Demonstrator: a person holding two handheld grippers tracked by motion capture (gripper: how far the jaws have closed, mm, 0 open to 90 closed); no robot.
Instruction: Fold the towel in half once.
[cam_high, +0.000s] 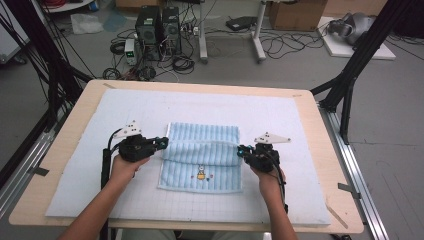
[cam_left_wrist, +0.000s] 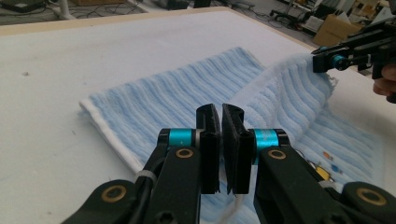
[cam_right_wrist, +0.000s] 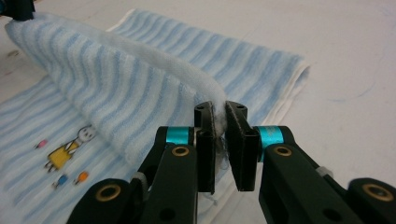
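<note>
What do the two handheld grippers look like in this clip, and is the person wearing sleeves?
Both the left gripper and right gripper are black, with cyan collars and brass-coloured pivot screws at the jaws. Each carries a grey three-cornered plate on top and trails a black cable. The forearms are bare; no sleeves visible.

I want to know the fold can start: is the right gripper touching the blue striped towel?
Touching. In the right gripper view the right gripper has its jaws shut on the towel edge, white fabric pinched between them.

A lab or test room: two computer towers (cam_high: 159, 31) stand on the grey floor (cam_high: 300, 65) amid tangled cables (cam_high: 177, 62), with cardboard boxes (cam_high: 296, 14) behind, black frame struts (cam_high: 357, 57) alongside, and a padded tabletop (cam_high: 305, 107) set up for recording.
</note>
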